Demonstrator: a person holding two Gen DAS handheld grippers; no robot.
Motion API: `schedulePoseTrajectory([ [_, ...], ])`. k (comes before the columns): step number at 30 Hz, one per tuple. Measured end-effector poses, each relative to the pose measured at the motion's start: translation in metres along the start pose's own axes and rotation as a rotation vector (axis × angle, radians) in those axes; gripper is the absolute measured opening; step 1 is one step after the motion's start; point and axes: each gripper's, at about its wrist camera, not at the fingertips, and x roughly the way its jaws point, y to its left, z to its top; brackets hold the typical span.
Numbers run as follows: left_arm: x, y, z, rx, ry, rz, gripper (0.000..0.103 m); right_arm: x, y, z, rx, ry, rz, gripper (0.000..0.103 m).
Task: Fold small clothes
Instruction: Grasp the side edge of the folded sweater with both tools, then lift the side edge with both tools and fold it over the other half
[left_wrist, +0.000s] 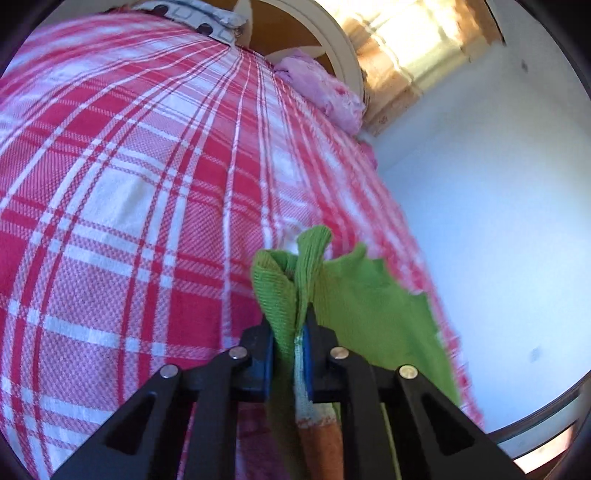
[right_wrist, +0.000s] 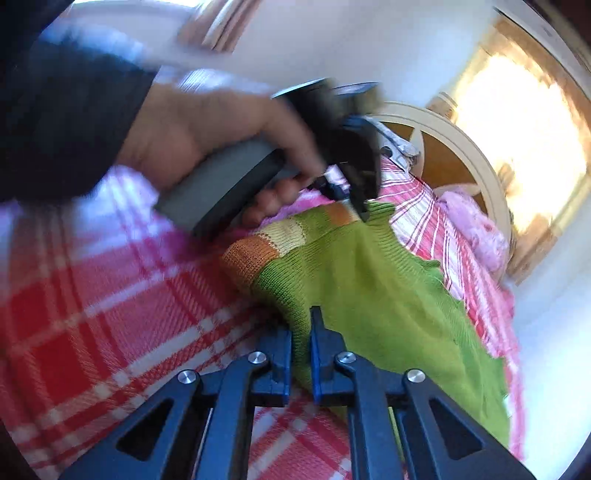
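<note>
On the plaid bed, each gripper (left, right) pinches the green knit; thin bites may slip, skewing the fold.

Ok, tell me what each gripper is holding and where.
Both grip the green knit garment: left gripper on its bunched ribbed edge, right gripper on a plain green edge.

Knit garment lies on the bedspread, crumpled cloth behind it
</note>
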Motion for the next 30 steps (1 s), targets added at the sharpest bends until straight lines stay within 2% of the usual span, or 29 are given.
schedulePoseTrajectory([
  [2, -0.003, -0.006, 0.002, -0.013, -0.012, -0.021, 0.013, -0.012, -0.018, 0.004, 0.066, -0.036, 0.025, 0.006],
  [6, -0.007, -0.022, 0.006, -0.035, -0.051, -0.085, 0.013, -0.026, -0.065, 0.0, 0.275, -0.07, 0.128, 0.006],
  [16, 0.005, -0.092, 0.018, 0.01, -0.076, -0.143, 0.013, -0.059, -0.141, -0.047, 0.573, -0.139, 0.182, 0.005],
  [20, 0.021, -0.135, 0.017, 0.073, -0.057, -0.148, 0.012, -0.065, -0.168, -0.071, 0.699, -0.157, 0.206, 0.005],
  [30, 0.083, -0.21, 0.004, 0.2, 0.031, -0.131, 0.012, -0.089, -0.222, -0.132, 0.935, -0.19, 0.231, 0.005],
])
